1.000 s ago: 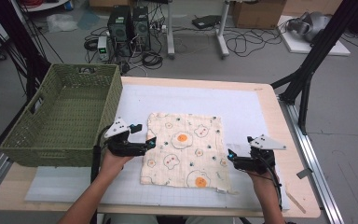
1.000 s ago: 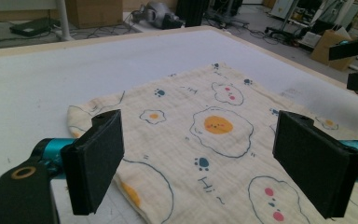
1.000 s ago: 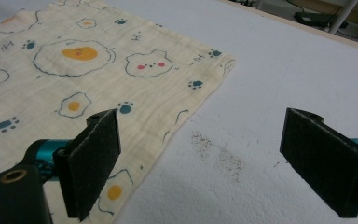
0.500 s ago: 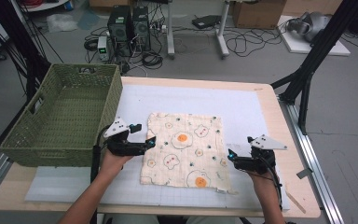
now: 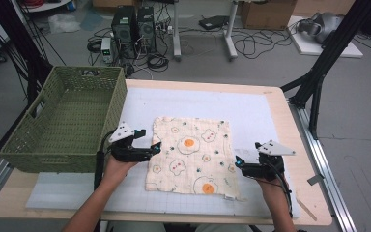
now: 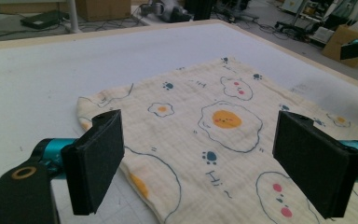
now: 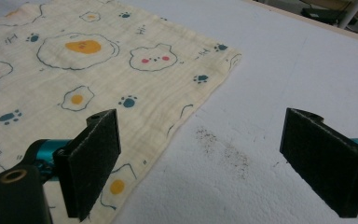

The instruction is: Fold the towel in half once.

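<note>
A cream cloth (image 5: 193, 154) printed with fried eggs and paw marks lies flat on the white mat (image 5: 251, 106). My left gripper (image 5: 150, 143) is open at the cloth's left edge, jaws wide apart over the cloth (image 6: 200, 135) near its corner. My right gripper (image 5: 238, 163) is open at the cloth's right edge. In the right gripper view the cloth's edge (image 7: 121, 79) runs under the left jaw, and bare mat lies under the right jaw. Nothing is held by either gripper (image 6: 200, 158) (image 7: 205, 154).
A green woven basket (image 5: 63, 125) stands on the table's left side, close beside my left hand. The wooden table edge (image 5: 290, 121) runs along the right. Computer towers, cables and black stand legs (image 5: 319, 72) are on the floor beyond the table.
</note>
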`<action>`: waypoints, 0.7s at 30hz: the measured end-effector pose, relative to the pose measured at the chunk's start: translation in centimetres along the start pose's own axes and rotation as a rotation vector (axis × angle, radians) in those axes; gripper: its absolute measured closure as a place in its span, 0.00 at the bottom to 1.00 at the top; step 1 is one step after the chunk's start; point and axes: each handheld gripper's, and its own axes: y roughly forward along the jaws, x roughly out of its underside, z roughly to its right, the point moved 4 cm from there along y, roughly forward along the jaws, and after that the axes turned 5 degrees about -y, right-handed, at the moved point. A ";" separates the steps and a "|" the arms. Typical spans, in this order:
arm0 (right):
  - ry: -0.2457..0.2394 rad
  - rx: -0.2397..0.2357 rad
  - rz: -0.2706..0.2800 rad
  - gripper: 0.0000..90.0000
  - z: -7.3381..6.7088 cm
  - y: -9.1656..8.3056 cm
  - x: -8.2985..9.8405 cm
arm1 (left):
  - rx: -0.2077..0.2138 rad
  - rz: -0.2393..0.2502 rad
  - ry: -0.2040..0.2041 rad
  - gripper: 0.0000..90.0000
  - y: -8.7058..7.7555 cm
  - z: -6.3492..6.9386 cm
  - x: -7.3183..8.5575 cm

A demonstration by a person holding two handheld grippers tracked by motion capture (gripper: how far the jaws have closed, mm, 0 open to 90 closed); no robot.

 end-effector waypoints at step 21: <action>0.017 -0.019 0.020 0.13 0.1 0.2 -0.1 | -0.114 -0.017 -0.091 0.21 3.2 -2.9 -3.4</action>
